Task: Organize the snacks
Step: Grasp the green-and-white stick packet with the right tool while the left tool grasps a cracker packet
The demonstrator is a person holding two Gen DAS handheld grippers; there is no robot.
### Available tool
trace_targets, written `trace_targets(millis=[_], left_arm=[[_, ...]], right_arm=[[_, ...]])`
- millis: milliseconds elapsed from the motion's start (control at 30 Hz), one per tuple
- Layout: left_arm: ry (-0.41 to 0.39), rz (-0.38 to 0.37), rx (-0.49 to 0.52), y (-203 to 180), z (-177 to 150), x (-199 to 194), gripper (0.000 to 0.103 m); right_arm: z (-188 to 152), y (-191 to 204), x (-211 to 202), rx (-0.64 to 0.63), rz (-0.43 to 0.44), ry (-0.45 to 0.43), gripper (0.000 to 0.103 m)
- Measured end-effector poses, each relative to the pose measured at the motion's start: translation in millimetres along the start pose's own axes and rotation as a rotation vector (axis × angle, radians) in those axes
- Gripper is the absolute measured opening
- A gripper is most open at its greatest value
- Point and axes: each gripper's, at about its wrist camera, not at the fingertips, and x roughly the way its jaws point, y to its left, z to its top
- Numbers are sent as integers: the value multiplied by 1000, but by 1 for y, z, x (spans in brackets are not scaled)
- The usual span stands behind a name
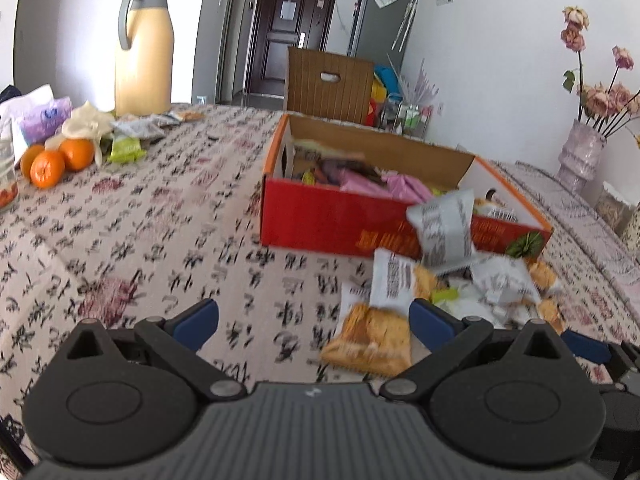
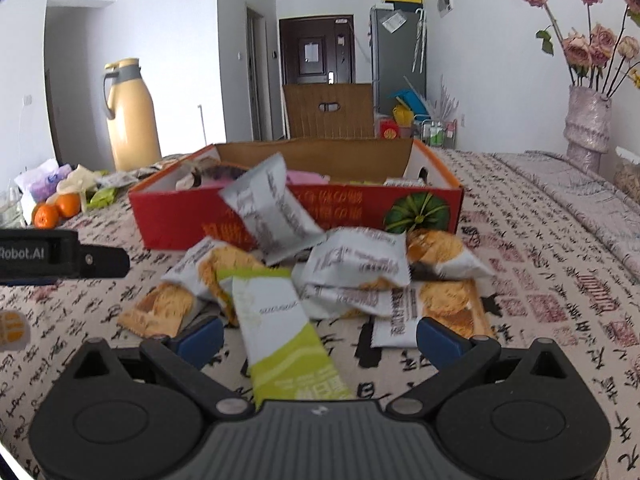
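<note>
Hovering over the patterned cloth-covered bench (image 2: 540, 240), your left claw (image 1: 314, 326) and right claw (image 2: 320, 340) both stand apart and empty, a long green-and-white snack packet (image 2: 280, 328) lying between the right fingers, the silver-and-orange packet pile (image 2: 360, 276) just before the open red cardboard box (image 2: 176, 216).

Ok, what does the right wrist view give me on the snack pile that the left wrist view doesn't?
Only the right wrist view shows the green and white snack bar lying between the open right gripper, and the left gripper's finger at its left edge. Only the left wrist view shows the open left gripper over bare tablecloth, with an orange packet by its right finger, plus pink packets inside the box. Both show the red box, a grey packet leaning on its front, the oranges and the thermos.
</note>
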Motion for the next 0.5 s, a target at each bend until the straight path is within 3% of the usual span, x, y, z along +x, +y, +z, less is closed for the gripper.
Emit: trace_targets(millis=[67, 333, 500], left_arm=[[15, 1, 1, 3, -5, 1, 103], [49, 0, 4, 7, -13, 6, 103], [51, 0, 16, 4, -12, 8, 103]], right_arm=[[0, 3, 2, -7, -1, 10, 97], [1, 11, 16, -21, 36, 65, 57], [-1, 12, 15, -38, 47, 62, 38]])
